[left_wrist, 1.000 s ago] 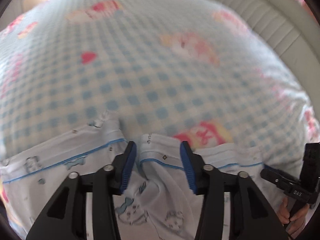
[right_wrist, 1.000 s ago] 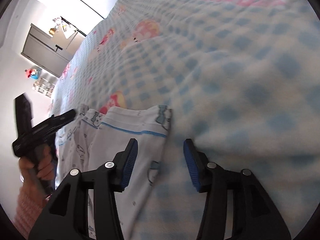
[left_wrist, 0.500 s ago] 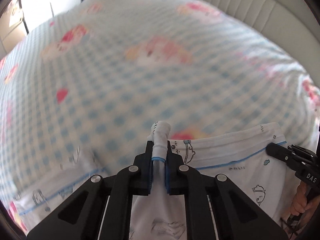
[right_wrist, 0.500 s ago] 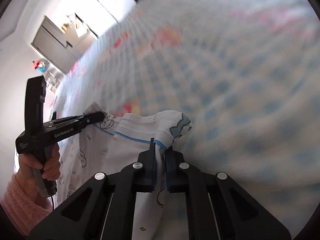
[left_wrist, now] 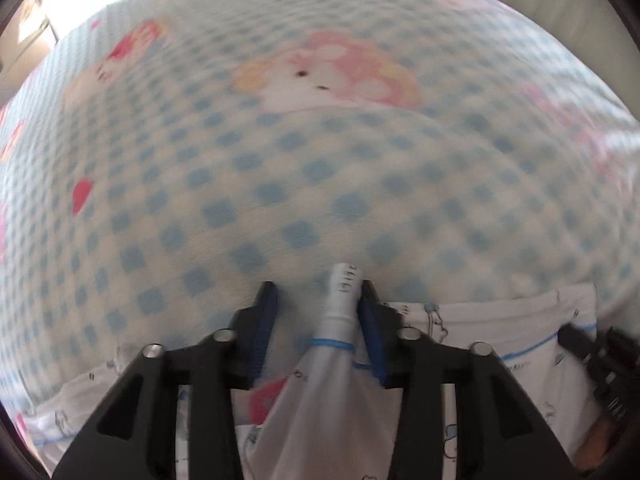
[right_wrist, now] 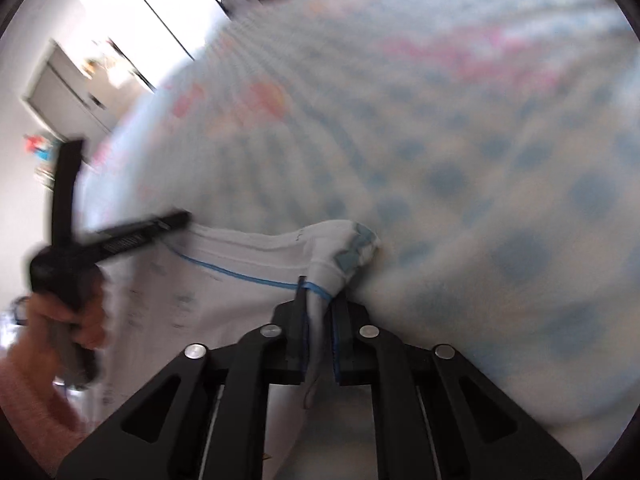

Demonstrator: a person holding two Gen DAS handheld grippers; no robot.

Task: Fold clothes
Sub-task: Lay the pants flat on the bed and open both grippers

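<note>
A white garment [left_wrist: 480, 320] with small blue prints and a thin blue stripe lies on the checked blanket. My left gripper [left_wrist: 316, 304] stands open, with a bunched fold of the hem [left_wrist: 340, 312] between its jaws, leaning against the right finger. My right gripper [right_wrist: 319, 300] is shut on the garment's corner [right_wrist: 344, 248], which puffs out above the fingertips. In the right wrist view the left gripper [right_wrist: 120, 240], held by a hand [right_wrist: 76, 320], sits at the hem's far end. The picture is motion-blurred.
A blue-and-cream checked blanket [left_wrist: 320, 160] with pink cartoon prints covers the bed. A padded beige headboard [left_wrist: 580, 12] runs along the upper right. A grey cabinet [right_wrist: 68, 92] and a bright doorway lie beyond the bed on the left.
The left gripper, shut on the hem half a second ago, has opened. Both grippers have carried the hem forward across the blanket. The right gripper stays shut on its corner.
</note>
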